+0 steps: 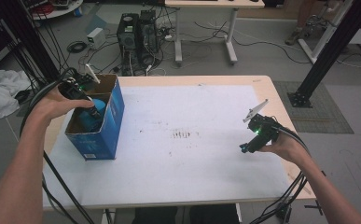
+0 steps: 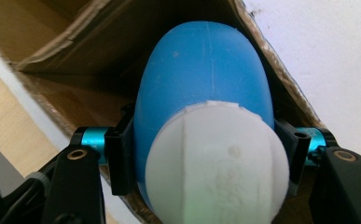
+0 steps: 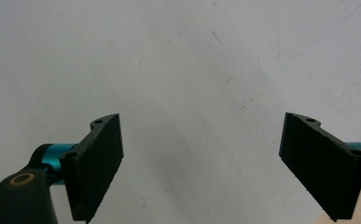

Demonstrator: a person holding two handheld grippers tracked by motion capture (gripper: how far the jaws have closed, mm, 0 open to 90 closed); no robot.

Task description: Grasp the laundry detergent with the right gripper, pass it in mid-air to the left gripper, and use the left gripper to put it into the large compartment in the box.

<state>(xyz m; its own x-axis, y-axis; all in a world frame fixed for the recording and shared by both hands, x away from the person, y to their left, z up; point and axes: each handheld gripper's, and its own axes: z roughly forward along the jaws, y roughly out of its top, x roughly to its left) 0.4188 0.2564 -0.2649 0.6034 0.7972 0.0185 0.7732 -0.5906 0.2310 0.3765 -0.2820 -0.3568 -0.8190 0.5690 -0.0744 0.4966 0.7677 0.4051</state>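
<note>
A blue cardboard box (image 1: 114,116) stands open-topped at the table's left side. Inside it my left gripper (image 1: 93,112) is shut on a blue bottle with a white cap (image 1: 99,105). In the left gripper view the blue bottle (image 2: 201,70) points into the brown inside of the box (image 2: 66,56), its white cap (image 2: 218,163) nearest the camera, and the black pads (image 2: 120,158) press both its sides. My right gripper (image 1: 244,148) hovers low over the white mat at the right. In the right gripper view its fingers (image 3: 99,163) stand wide open with nothing between them.
A white mat (image 1: 178,140) with a few brown marks at its middle covers most of the wooden table (image 1: 267,88). Cables trail from both grippers off the table's near edge. Beyond the table stand computer towers (image 1: 136,32), a black frame post (image 1: 327,51) and another desk.
</note>
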